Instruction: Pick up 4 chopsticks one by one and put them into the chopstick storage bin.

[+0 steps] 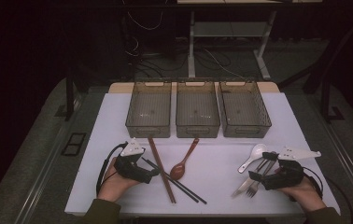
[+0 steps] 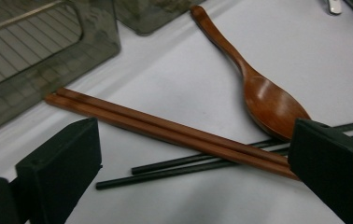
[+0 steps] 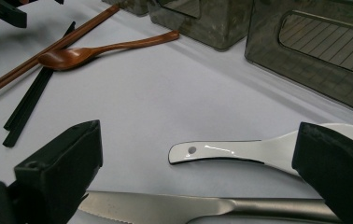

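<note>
On the white table [image 1: 212, 186], the left gripper [image 1: 147, 171] is held wide open over the brown chopsticks [image 2: 165, 130]; the right gripper [image 1: 261, 169] is spread wide, empty, beside the knife [image 3: 202, 205].

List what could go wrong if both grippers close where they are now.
1. The brown chopsticks lie across the black chopsticks between the left gripper jaws, so closing there may catch both pairs or scatter them.
2. The white spoon and knife lie side by side between the right gripper jaws; it may grab the wrong one.
</note>
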Motion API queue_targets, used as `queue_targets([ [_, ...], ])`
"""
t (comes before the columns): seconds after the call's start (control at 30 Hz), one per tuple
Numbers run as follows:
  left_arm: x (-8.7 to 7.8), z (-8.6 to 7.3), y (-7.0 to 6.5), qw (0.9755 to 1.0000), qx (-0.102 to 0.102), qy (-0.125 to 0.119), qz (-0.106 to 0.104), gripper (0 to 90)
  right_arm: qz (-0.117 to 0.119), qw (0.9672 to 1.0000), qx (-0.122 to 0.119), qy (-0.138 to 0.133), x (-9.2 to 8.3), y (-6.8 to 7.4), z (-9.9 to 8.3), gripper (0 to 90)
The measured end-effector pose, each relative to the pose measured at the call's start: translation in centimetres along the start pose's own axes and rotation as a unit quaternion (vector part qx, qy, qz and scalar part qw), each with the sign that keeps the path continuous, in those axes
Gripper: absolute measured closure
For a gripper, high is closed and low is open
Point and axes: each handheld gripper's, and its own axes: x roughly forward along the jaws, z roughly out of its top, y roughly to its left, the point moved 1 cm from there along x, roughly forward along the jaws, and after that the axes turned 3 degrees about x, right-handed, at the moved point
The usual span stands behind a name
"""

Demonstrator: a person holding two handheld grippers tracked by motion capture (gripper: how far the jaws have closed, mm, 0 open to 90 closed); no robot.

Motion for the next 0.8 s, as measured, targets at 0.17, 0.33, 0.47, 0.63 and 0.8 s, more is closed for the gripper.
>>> queue_targets([
  [0.17,0.0,0.3,0.9,0.9998,-0.003,-0.005,0.018,11.3,0.0,1.0,0.003,0.001,0.1,-0.1,0.0,1.8],
  [0.33,0.2,0.3,1.6,0.9996,-0.011,-0.004,0.028,20.9,0.0,1.0,0.008,-0.001,0.1,-0.2,0.1,1.8],
  [0.47,0.6,0.4,2.3,0.9986,-0.02,0.005,0.049,32.2,0.001,1.0,0.003,0.0,0.1,-0.1,0.1,1.8],
  [0.63,1.0,0.4,3.0,0.9972,-0.015,0.018,0.071,46.1,0.0,1.0,0.003,-0.003,-0.1,0.0,0.0,1.8],
  [0.8,1.6,0.9,4.0,0.9951,-0.018,0.024,0.094,61.3,0.002,1.0,0.003,-0.001,0.0,0.0,0.0,1.8],
])
